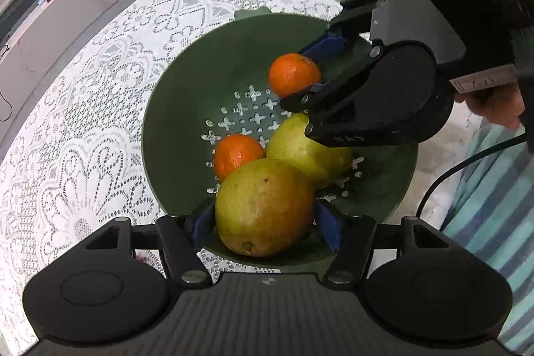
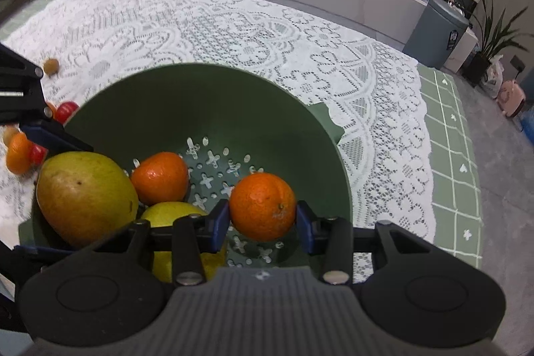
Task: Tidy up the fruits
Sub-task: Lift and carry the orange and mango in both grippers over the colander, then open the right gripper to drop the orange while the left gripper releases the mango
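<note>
A green colander (image 1: 187, 95) (image 2: 173, 102) stands on the lace cloth. My left gripper (image 1: 265, 224) is shut on a large yellow-green pear (image 1: 263, 206) (image 2: 83, 196) and holds it over the near rim. My right gripper (image 2: 263, 222) (image 1: 312, 69) is shut on an orange mandarin (image 2: 262, 206) (image 1: 293, 74) above the colander's hollow. On the perforated bottom lie a second mandarin (image 1: 237, 155) (image 2: 160, 177) and a second yellow-green pear (image 1: 307, 152) (image 2: 177, 212), touching each other.
In the right wrist view several small fruits lie on the lace cloth to the left of the colander: an orange one (image 2: 18, 152), a red one (image 2: 66, 110) and a brownish one (image 2: 50, 66). A person's hand (image 1: 494, 102) grips the right tool. Green grid mat (image 2: 454, 155) borders the cloth.
</note>
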`<state>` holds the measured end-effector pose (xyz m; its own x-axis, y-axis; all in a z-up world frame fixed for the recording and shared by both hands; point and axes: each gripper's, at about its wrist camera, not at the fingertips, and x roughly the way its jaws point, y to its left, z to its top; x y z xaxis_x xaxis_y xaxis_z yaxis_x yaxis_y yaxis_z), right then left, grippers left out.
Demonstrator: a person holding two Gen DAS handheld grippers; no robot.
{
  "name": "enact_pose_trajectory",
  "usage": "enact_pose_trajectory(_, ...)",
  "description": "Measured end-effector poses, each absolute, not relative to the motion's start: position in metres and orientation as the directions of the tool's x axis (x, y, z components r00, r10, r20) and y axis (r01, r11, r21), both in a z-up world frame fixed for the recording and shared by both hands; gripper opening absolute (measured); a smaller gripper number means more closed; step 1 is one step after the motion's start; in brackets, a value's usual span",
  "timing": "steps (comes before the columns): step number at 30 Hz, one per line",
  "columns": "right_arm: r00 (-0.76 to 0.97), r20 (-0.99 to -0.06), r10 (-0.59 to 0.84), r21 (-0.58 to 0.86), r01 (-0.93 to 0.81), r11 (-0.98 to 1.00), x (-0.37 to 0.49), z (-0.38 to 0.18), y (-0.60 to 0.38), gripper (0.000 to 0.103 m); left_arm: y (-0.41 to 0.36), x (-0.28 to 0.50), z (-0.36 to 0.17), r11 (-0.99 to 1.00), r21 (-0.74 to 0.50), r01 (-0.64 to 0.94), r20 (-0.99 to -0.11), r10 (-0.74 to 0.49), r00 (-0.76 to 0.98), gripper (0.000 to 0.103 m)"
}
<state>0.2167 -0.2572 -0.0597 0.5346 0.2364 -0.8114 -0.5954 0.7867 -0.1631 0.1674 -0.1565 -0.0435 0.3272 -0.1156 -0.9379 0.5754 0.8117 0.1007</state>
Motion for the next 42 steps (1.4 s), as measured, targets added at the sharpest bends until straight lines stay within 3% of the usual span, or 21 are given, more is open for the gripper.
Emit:
enact_pose_trajectory(14, 0.510, -0.836, 0.200, -0.181, -0.602, 0.778, 0.222, -0.059, -0.252, 0.041, -0.152, 0.168, -0.045, 0.839, 0.086, 0.538, -0.933, -0.121, 0.339, 0.077)
enact_pose_trajectory(26, 0.557, -0.813, 0.167, -0.230, -0.571, 0.788, 0.206, -0.048, -0.256, 0.049, -0.150, 0.160, -0.028, 0.847, 0.075, 0.526, -0.922, -0.142, 0.360, 0.078)
enact_pose_trajectory(29, 0.581, -0.799, 0.156, -0.250, -0.557, 0.792, 0.199, -0.042, -0.254, 0.055, -0.146, 0.153, -0.016, 0.850, 0.066, 0.523, -0.909, -0.165, 0.383, 0.078)
enact_pose_trajectory(33, 0.616, -0.768, 0.177, -0.242, -0.534, 0.810, 0.186, -0.030, -0.255, 0.087, -0.139, 0.140, 0.002, 0.855, 0.054, 0.516, -0.880, -0.204, 0.428, 0.078)
enact_pose_trajectory(42, 0.688, -0.703, 0.179, -0.212, -0.443, 0.871, 0.152, -0.014, -0.254, 0.087, -0.104, 0.106, 0.025, 0.898, 0.019, 0.439, -0.801, -0.249, 0.544, 0.078)
